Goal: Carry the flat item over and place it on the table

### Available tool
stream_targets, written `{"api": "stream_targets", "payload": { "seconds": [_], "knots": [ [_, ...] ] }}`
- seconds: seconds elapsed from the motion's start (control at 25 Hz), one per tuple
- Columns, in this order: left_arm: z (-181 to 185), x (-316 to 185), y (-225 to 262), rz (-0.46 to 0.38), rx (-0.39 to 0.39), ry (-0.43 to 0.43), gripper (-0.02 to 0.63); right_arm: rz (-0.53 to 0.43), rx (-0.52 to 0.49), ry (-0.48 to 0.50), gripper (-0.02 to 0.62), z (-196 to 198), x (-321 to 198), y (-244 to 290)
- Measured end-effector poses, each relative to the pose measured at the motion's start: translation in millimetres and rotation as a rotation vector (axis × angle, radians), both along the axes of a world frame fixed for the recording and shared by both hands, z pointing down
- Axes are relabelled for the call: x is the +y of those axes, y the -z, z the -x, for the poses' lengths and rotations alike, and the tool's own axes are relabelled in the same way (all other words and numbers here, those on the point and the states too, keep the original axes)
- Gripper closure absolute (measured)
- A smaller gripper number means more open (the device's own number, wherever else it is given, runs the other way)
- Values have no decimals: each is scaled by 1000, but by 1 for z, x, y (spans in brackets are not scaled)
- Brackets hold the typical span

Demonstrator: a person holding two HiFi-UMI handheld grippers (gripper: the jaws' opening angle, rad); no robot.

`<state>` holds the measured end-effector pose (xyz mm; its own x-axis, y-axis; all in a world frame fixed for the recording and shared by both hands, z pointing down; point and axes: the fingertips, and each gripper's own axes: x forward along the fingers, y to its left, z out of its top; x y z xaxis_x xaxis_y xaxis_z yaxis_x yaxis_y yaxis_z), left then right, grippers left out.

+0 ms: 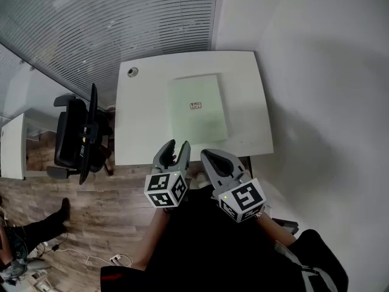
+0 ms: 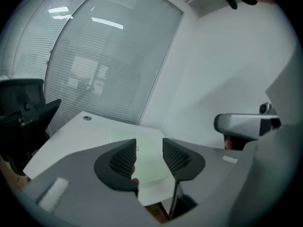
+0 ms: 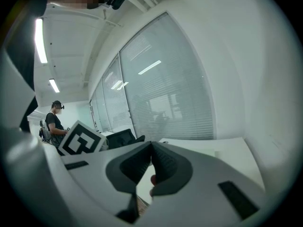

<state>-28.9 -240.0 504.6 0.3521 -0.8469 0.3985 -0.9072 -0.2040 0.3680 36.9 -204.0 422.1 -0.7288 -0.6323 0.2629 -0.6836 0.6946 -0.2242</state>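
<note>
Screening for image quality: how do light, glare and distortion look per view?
Head view: soft light, the pale flat item barely contrasts with the white table, whose edges bow. Left gripper view: light reflections streak the glass partition. Right gripper view: bright ceiling strip, black vignette.

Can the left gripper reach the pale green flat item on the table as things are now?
Probably yes: the left gripper hangs by the near edge of the table, jaws apart and empty, and nothing stands between it and the flat item.

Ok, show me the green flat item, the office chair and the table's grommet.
green flat item (image 1: 198,117), head view, its centre.
office chair (image 1: 71,140), head view, its seat.
grommet (image 1: 132,72), head view, its middle.
</note>
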Motion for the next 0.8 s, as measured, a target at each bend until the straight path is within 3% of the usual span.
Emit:
{"api": "stream_targets", "payload": {
  "seconds": [0.24, 0.36, 0.52, 0.8],
  "knots": [
    [-3, 12, 46, -104, -52, -31, 495, -13, -6, 5, 594, 3, 7, 6],
    [-3, 19, 61, -144, -100, -45, 600, -20, -12, 5, 594, 5, 9, 9],
    [-6, 35, 67, -178, -139, -87, 601, -33, -31, 1, 594, 8, 13, 11],
    [-13, 52, 70, -189, -97, -112, 601, -57, -59, -15, 594, 4, 21, 19]
  ]
}}
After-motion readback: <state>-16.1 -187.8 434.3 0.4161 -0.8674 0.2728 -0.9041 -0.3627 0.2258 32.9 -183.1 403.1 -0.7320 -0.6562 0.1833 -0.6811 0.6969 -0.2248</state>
